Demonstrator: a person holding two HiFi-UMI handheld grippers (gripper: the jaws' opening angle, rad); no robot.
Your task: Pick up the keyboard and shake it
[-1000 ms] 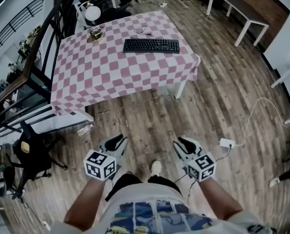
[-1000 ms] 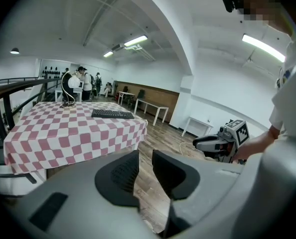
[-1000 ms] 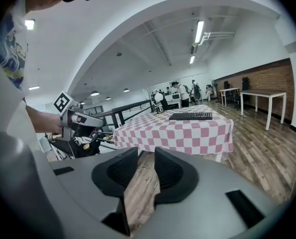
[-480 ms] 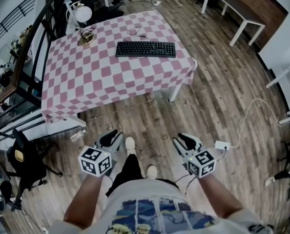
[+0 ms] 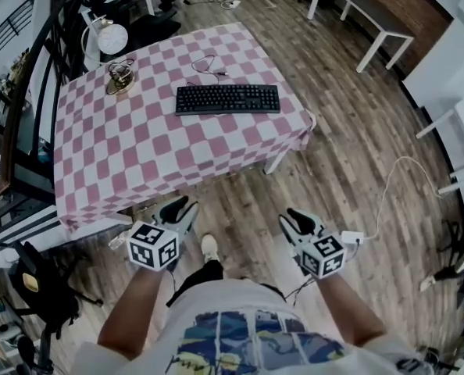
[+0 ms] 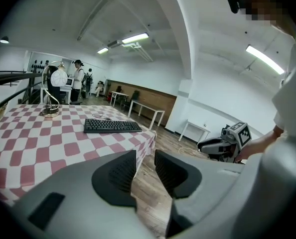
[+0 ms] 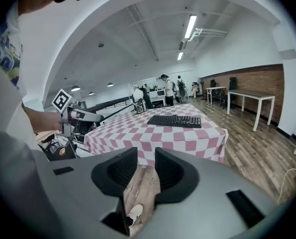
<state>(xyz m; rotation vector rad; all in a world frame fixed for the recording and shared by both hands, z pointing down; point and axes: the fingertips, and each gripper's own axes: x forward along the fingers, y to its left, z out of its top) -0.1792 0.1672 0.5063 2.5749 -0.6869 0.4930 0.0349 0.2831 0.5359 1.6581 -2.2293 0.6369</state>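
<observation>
Keyboard point(image 5: 228, 99) on far table point(image 5: 115, 162), untouched. Left tool point(image 5: 177, 208) empty, jaws narrowly spread, just been opening. Right tool point(image 5: 298, 219) narrowly spread, empty.

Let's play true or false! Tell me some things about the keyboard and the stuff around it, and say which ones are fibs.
1. The keyboard is black. True.
2. The keyboard lies on the wooden floor. False: it lies on the pink-and-white checked tablecloth.
3. The right claw is holding the keyboard. False: nothing is between its jaws, and it hangs over the floor, well apart from the keyboard.
4. A thin cable lies on the tablecloth beyond the keyboard. True.
</observation>
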